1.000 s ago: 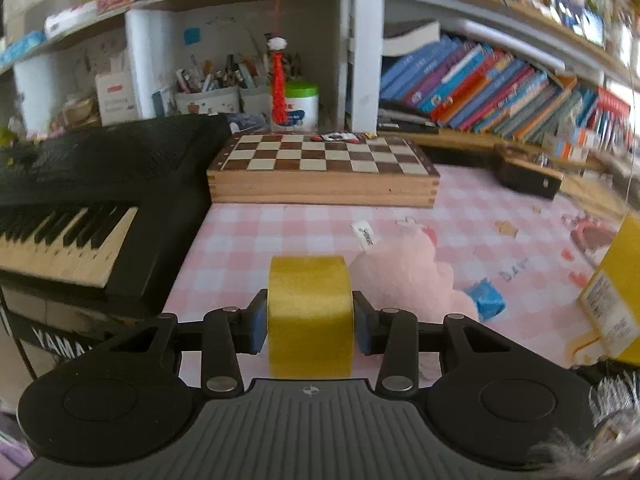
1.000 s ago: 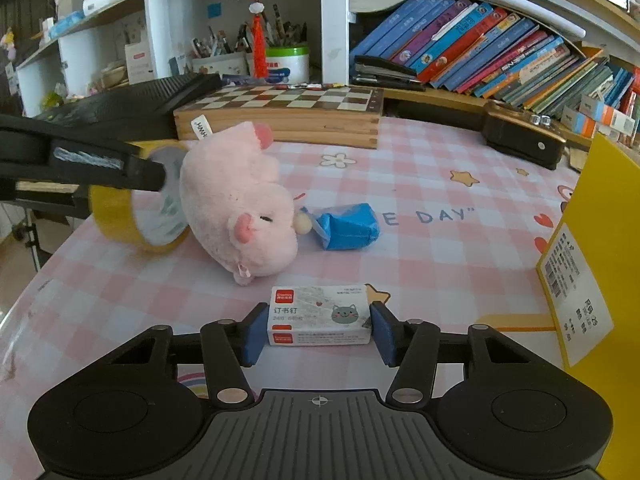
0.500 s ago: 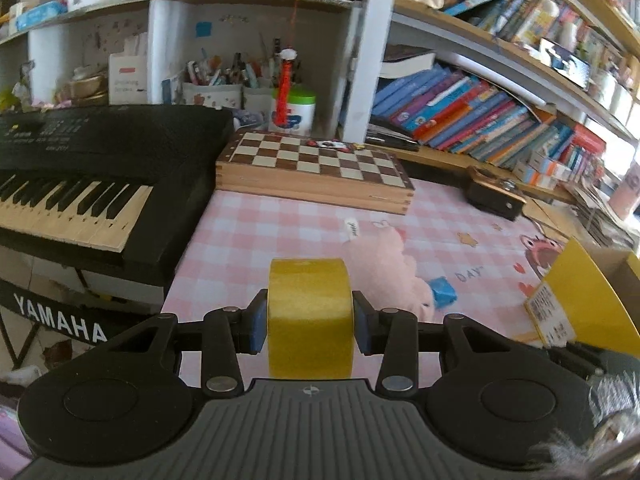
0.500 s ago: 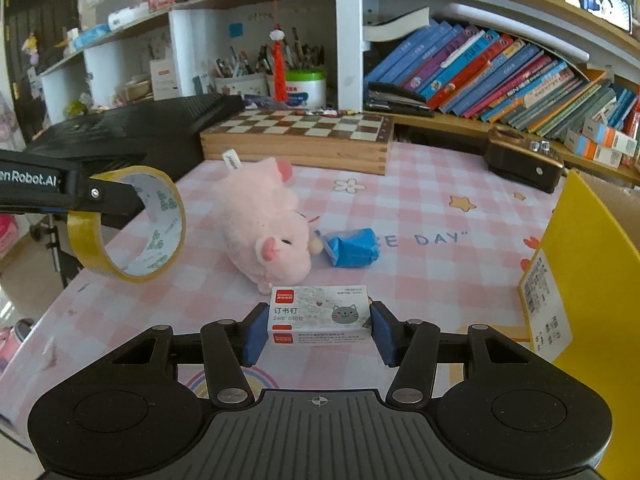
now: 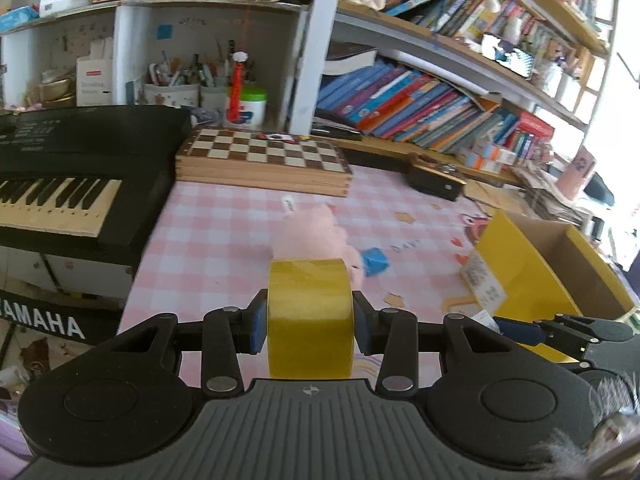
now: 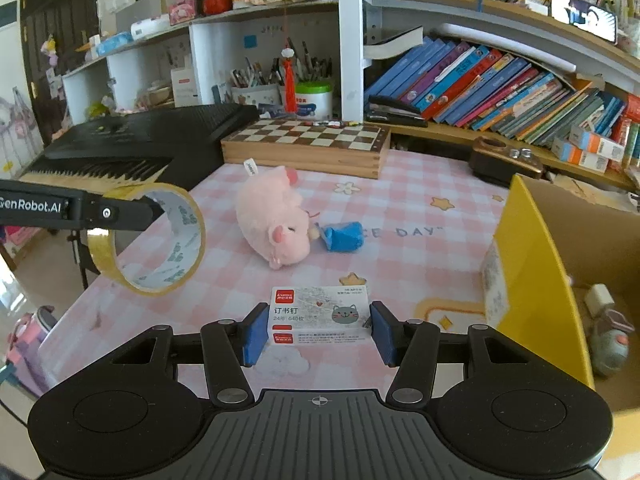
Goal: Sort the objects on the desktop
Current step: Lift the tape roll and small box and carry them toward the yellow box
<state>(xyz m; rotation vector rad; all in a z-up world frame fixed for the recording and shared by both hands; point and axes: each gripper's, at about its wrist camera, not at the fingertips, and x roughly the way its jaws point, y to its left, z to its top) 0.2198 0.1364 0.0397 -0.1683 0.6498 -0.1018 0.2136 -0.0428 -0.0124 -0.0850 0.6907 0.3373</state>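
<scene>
My left gripper [image 5: 310, 326] is shut on a yellow tape roll [image 5: 311, 316] and holds it in the air above the table's front left; the roll also shows in the right wrist view [image 6: 156, 240]. My right gripper [image 6: 319, 334] is shut on a small staples box [image 6: 320, 316], lifted above the pink checked tablecloth [image 6: 420, 208]. A pink plush pig [image 6: 274, 220] and a blue wrapped item [image 6: 344, 236] lie mid-table. An open yellow cardboard box [image 6: 532, 280] stands at the right with small items inside.
A black keyboard [image 5: 72, 172] lies at the left. A wooden chessboard box [image 6: 308, 144] sits at the back, a dark brown case [image 6: 504, 160] back right. Shelves with books [image 6: 480, 88] and pen cups rise behind.
Both grippers have risen and pulled back from the table with their objects. The tape roll now hangs higher, clear of the plush pig. The yellow box's inside has come into view.
</scene>
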